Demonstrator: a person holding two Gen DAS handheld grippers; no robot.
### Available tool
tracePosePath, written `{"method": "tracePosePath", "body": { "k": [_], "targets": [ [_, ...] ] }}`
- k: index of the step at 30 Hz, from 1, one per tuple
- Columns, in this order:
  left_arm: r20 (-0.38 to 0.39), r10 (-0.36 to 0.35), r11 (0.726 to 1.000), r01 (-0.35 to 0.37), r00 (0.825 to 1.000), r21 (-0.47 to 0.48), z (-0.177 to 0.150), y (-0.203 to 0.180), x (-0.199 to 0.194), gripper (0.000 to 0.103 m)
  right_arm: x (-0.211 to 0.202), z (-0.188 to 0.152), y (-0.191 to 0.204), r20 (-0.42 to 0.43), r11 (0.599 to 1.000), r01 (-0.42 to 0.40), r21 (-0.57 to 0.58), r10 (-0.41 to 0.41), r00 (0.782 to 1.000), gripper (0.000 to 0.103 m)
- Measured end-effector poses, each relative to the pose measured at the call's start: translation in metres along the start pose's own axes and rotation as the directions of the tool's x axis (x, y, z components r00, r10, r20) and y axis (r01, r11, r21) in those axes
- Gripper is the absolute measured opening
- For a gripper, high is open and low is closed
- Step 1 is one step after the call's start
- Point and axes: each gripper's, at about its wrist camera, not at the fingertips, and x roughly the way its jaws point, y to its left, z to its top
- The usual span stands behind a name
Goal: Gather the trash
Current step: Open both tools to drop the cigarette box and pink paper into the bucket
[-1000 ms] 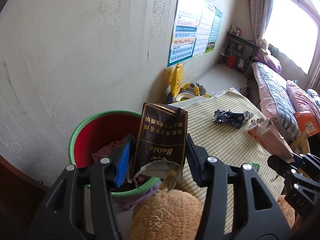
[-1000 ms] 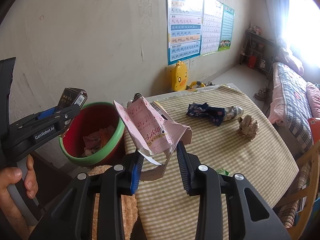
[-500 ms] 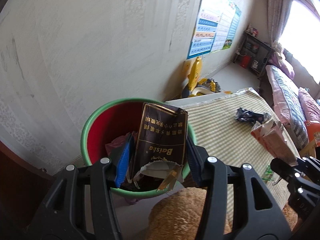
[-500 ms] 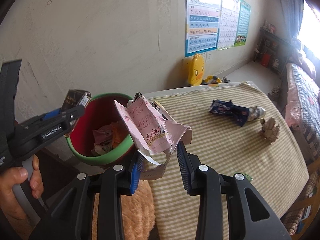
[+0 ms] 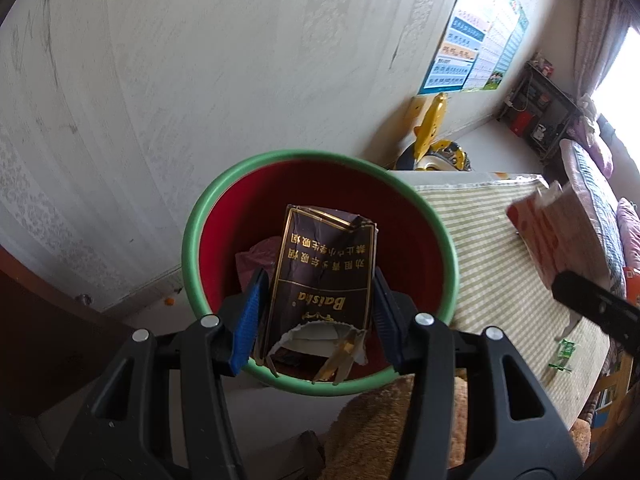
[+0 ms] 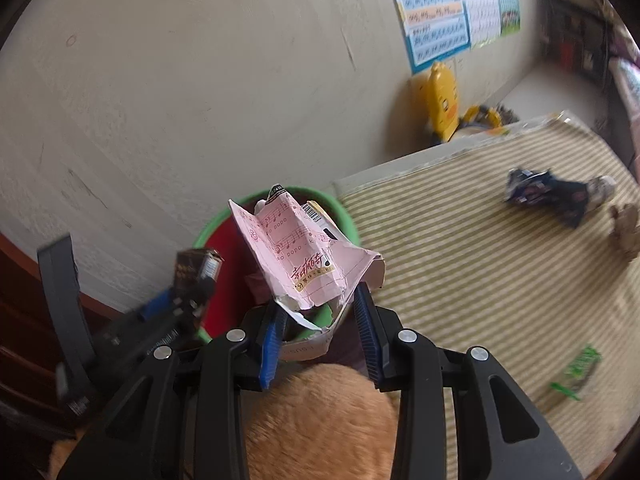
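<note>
Left wrist: left tongs [image 5: 316,316] clamp dark pack [image 5: 324,276] over bin [image 5: 436,224]; right tongs [image 6: 320,320] clamp pink carton [image 6: 300,256].

Bin [image 5: 188,248] left of table [image 5: 500,280], against wall; box [image 5: 324,272] over bin, apparently above crumpled trash inside

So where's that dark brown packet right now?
The brown packet is clamped in the left gripper, hanging over the open bin; in the right wrist view it shows left of the pink carton.
</note>
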Motion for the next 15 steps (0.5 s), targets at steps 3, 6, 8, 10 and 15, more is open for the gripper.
{"method": "tracePosePath", "body": {
  "k": [3,6,8,10,15],
  "targets": [
    [-0.017,0.005,1.0,-0.005,1.0,-0.013,-0.003,0.005,0.006,0.049,0.012,0.005,0.008,-0.016,1.0,-0.016,-0.003,0.016,1.0,0.033],
    [-0.032,0.006,1.0,-0.007,0.999,-0.02,-0.005,0.007,0.011,0.048,0.023,0.008,0.016,-0.03,0.999,-0.03,-0.012,0.029,0.999,0.033],
    [-0.038,0.007,1.0,-0.008,0.999,-0.025,-0.005,0.009,0.013,0.049,0.03,0.01,0.02,-0.039,0.999,-0.033,-0.023,0.032,0.999,0.033],
    [-0.039,0.01,0.999,-0.012,0.999,-0.035,-0.005,0.012,0.014,0.049,0.035,0.012,0.023,-0.042,0.999,-0.037,-0.024,0.036,0.998,0.035],
    [-0.044,0.021,0.997,-0.024,0.999,-0.072,-0.005,0.016,0.015,0.071,0.044,0.015,0.024,-0.048,0.998,-0.066,-0.01,0.065,0.997,0.052]
  ]
}}
